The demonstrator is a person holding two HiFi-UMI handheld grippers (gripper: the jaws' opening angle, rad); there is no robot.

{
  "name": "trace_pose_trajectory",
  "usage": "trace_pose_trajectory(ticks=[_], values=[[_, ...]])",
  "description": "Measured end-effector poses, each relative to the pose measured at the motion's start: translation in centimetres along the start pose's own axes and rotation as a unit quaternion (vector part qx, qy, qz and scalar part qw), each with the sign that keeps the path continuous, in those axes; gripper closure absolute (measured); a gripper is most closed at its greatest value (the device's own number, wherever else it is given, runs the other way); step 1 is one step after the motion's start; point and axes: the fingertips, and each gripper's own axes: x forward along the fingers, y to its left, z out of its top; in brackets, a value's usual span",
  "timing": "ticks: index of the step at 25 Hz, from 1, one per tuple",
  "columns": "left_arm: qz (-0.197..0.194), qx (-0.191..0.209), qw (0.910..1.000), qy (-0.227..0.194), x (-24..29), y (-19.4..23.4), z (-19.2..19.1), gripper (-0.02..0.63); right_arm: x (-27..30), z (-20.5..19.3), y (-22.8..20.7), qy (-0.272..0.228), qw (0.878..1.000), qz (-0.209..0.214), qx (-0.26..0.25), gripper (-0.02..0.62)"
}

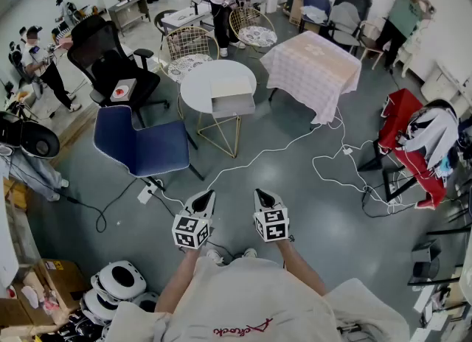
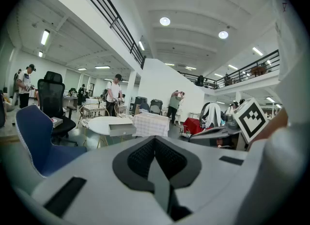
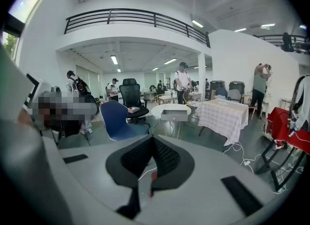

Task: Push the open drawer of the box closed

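Left tool and right tool, jaws together

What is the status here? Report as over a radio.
Left gripper and right gripper shut, empty. Drawer open, box on white table well ahead. Blue chair and cable near the path.

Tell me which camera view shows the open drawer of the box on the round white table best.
The head view: from above, the grey open drawer visibly sticks out of the pale box on the round white table. Both gripper views show only the drawer's front face, small and distant.
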Motion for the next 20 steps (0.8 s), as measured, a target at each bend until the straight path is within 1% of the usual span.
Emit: trace_pose_trajectory(ticks=[4,9,14,18,20], values=[[0.001,0.000,1.0000,0.003,0.8,-1.1,-0.2,0.594,-0.2,-0.1,-1.0,0.000,1.000,0.006,-0.004,0.580],[0.011,-0.002,0.9999,0.002,1.3,-2.0,-0.5,0.594,-0.3,-1.0,-2.1,0.001,1.000,0.014,-0.006,0.580],[0.023,-0.004,0.9997,0.006,1.4,-2.2,-1.0,0.594,-0.3,-1.2,-2.8,-0.005,1.000,0.021,0.008,0.580],[0.033,-0.007,0.9994,0.010,1.7,-2.3,-1.4,0.594,-0.4,-1.4,-3.7,-0.008,0.999,0.022,0.029,0.580],[0.033,-0.008,0.9994,0.012,2.0,-2.5,-1.7,0.594,-0.3,-1.6,-4.2,-0.007,0.999,0.021,0.028,0.580]])
